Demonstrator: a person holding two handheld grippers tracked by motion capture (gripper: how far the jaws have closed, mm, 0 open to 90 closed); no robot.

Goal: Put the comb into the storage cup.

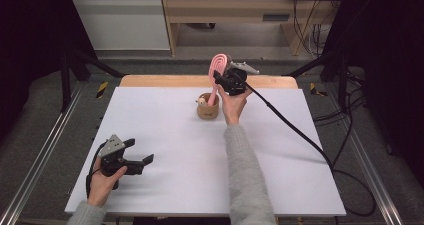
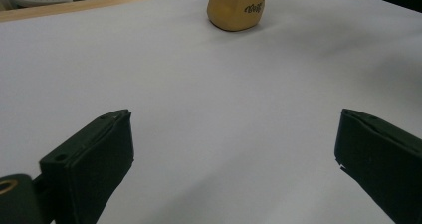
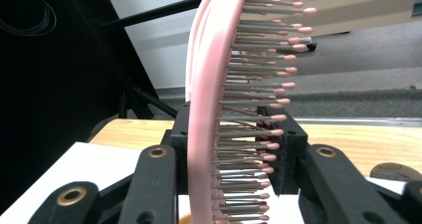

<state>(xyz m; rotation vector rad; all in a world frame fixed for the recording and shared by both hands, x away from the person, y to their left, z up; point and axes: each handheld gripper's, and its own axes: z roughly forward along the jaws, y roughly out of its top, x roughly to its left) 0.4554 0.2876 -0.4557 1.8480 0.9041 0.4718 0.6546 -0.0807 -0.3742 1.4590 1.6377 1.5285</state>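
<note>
Hairbrush (image 1: 218, 65), pink, clamped between the jaws of the right gripper (image 1: 223, 81), handle end reaching down into the tan holder (image 1: 208, 109) near the table's (image 1: 165, 135) far edge. Left gripper (image 1: 139, 156) rests spread wide, grasping nothing, near the front left corner.

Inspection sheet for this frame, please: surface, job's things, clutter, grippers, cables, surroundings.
Surface: white table top, wooden strip along the far edge.
Job's things: pink hairbrush upright, handle down in the brown cup; another small item in the cup, unclear.
Clutter: nothing seen.
Grippers: right gripper shut on the hairbrush head; left gripper open, empty, low over the near left.
Cables: black cable trails from the right gripper across the table.
Surroundings: dark frame, wooden furniture beyond.
</note>
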